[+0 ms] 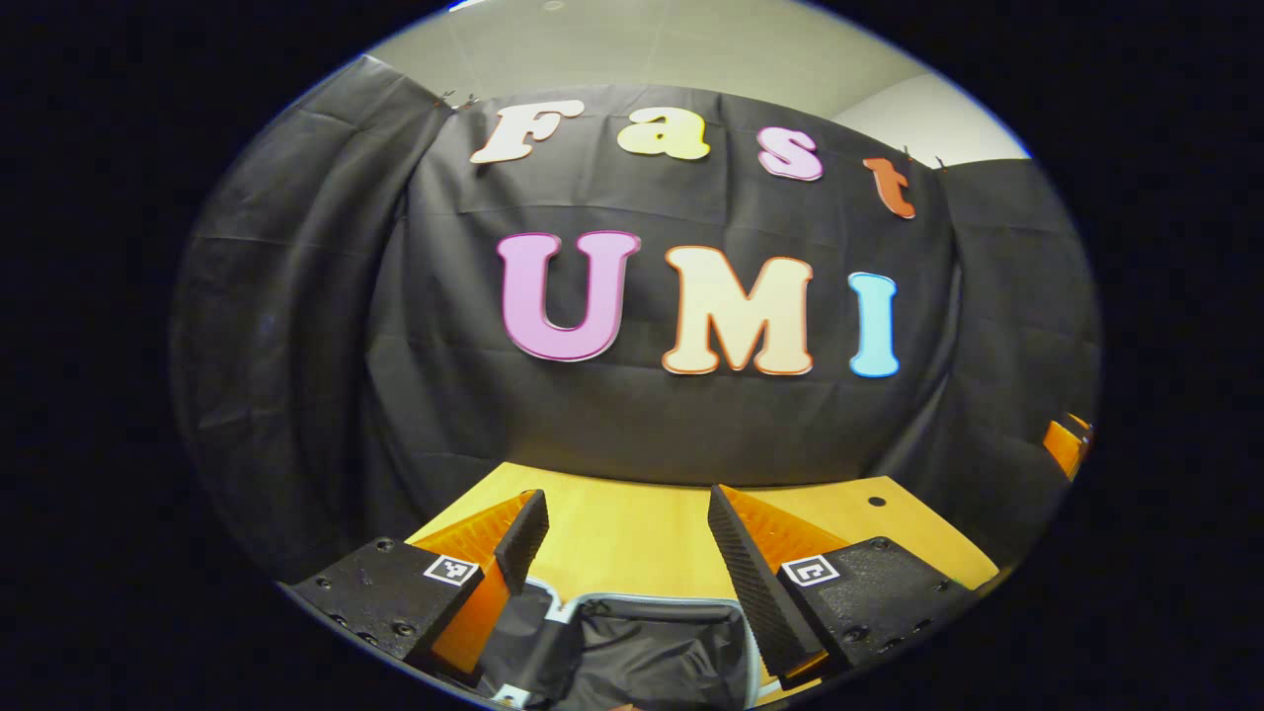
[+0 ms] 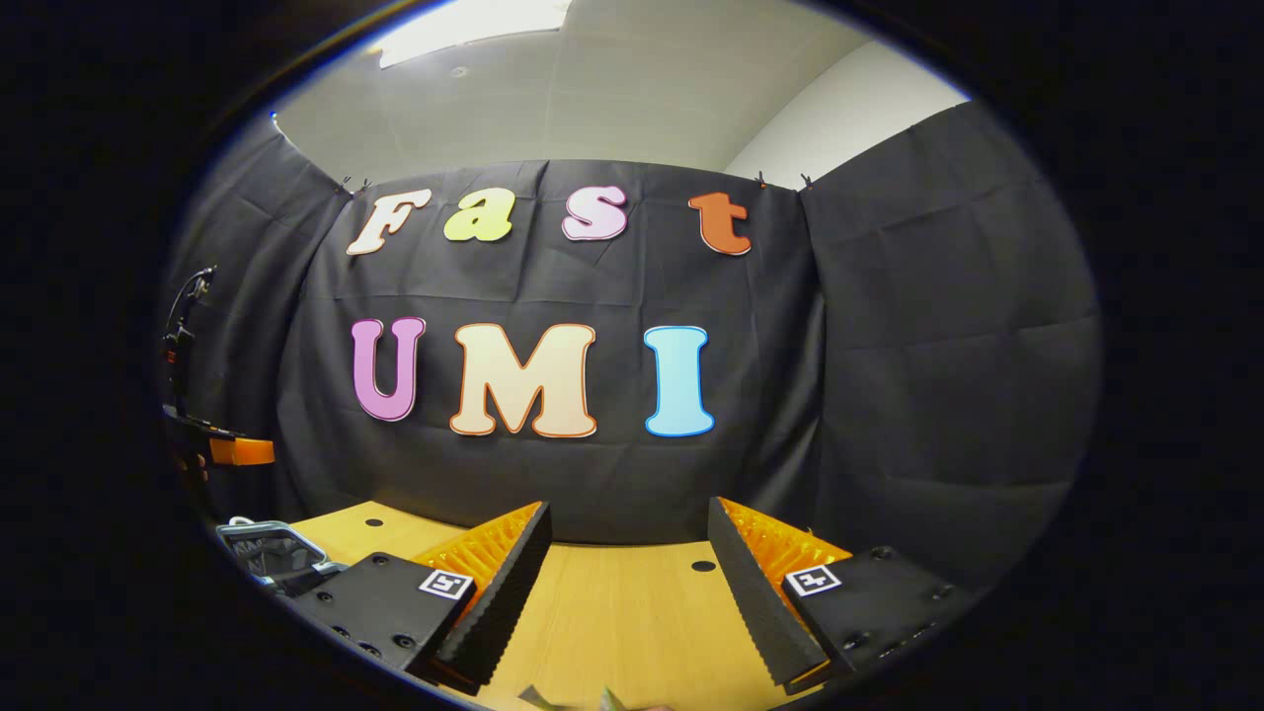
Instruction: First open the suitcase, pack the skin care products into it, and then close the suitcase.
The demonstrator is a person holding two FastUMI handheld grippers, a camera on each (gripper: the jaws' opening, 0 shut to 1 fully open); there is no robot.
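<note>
Already open, suitcase [image 1: 632,642] with dark fabric lining low on wooden table [image 1: 632,533], just under left gripper [image 1: 627,538]. Both left and right gripper [image 2: 627,553] spread wide, holding nothing. Probably stiff shell, soft liner; best gripped at pale rim

The left gripper [image 1: 626,538] is showing two wedge-shaped fingers with ribbed inner faces, each bolted to a black, speckled block. Every block is carrying a small square black-and-white marker [image 1: 451,570] and a row of dark screws along its outer edge. The right gripper [image 2: 626,553] is wearing the same build: ribbed wedges, grainy black blocks, a square marker [image 2: 445,584] and screws.
</note>
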